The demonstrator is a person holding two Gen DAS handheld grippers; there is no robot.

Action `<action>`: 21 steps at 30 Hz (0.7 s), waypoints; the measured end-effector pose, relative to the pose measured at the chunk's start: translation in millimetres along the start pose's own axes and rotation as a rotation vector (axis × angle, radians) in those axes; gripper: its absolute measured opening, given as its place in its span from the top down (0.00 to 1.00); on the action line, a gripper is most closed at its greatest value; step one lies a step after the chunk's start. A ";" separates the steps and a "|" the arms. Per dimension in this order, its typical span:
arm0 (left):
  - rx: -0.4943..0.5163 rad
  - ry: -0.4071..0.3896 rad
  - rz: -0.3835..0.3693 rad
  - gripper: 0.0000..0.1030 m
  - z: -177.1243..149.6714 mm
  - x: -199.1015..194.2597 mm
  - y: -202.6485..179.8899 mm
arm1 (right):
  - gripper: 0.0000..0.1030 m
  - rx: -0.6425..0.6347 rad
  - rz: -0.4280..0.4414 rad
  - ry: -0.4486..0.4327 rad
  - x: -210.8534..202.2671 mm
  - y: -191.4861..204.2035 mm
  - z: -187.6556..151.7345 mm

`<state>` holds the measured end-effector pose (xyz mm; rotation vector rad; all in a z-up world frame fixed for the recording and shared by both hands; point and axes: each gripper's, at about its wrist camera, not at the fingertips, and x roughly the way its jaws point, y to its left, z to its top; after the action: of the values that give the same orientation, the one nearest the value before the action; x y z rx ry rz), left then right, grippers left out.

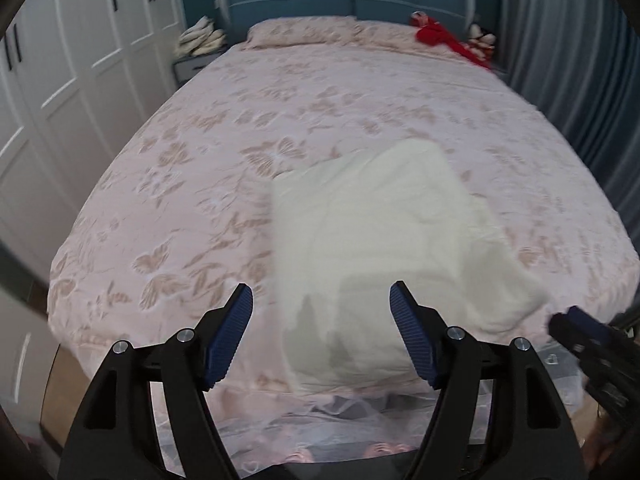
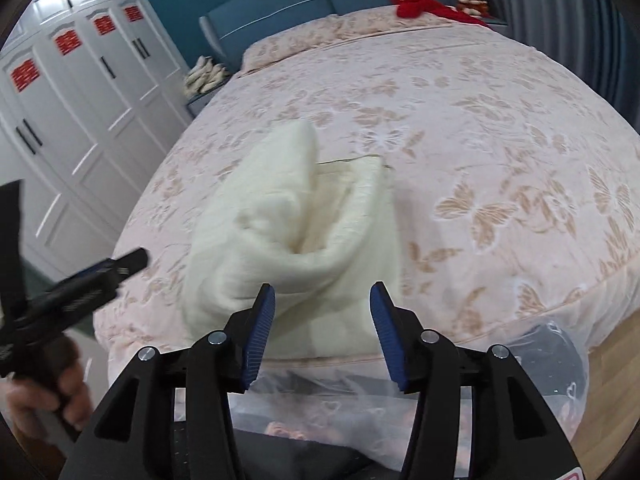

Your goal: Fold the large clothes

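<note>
Cream garment (image 1: 384, 248), part-folded, lies centre-frame at bed (image 1: 168, 184) foot edge. Left gripper (image 1: 321, 336) & right gripper (image 2: 322, 336): jaws wide apart, holding nothing. Risk: loose folds slump or slide off the edge w/o grip.

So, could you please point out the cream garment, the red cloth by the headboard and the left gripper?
cream garment (image 1: 372, 216), left wrist view, on its flat middle panel.
red cloth (image 2: 416, 6), right wrist view, on its bunched middle.
left gripper (image 1: 322, 336), left wrist view, midway between its blue fingertips.
</note>
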<state>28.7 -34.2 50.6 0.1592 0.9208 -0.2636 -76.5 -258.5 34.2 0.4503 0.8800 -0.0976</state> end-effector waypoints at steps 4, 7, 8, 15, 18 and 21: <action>0.002 0.027 0.028 0.34 -6.6 12.7 5.1 | 0.51 -0.001 -0.003 0.008 5.3 10.5 0.0; 0.009 0.050 0.035 0.34 -13.0 20.8 3.9 | 0.51 -0.009 -0.002 0.002 6.4 17.9 3.1; 0.011 0.055 0.036 0.34 -14.8 23.6 3.0 | 0.51 -0.013 -0.001 -0.001 7.5 19.7 5.2; 0.024 0.098 0.051 0.35 -22.7 39.9 1.1 | 0.50 -0.039 -0.026 0.035 31.7 21.6 8.3; 0.024 0.116 0.051 0.35 -25.2 45.8 1.2 | 0.50 -0.040 -0.051 0.066 42.4 18.6 6.0; 0.028 0.127 0.055 0.35 -27.1 50.7 1.0 | 0.50 -0.040 -0.062 0.096 49.1 16.9 4.4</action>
<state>37.5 -34.4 -6.2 0.2285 1.0377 -0.2171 -37.4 -240.2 4.9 0.3933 0.9885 -0.1156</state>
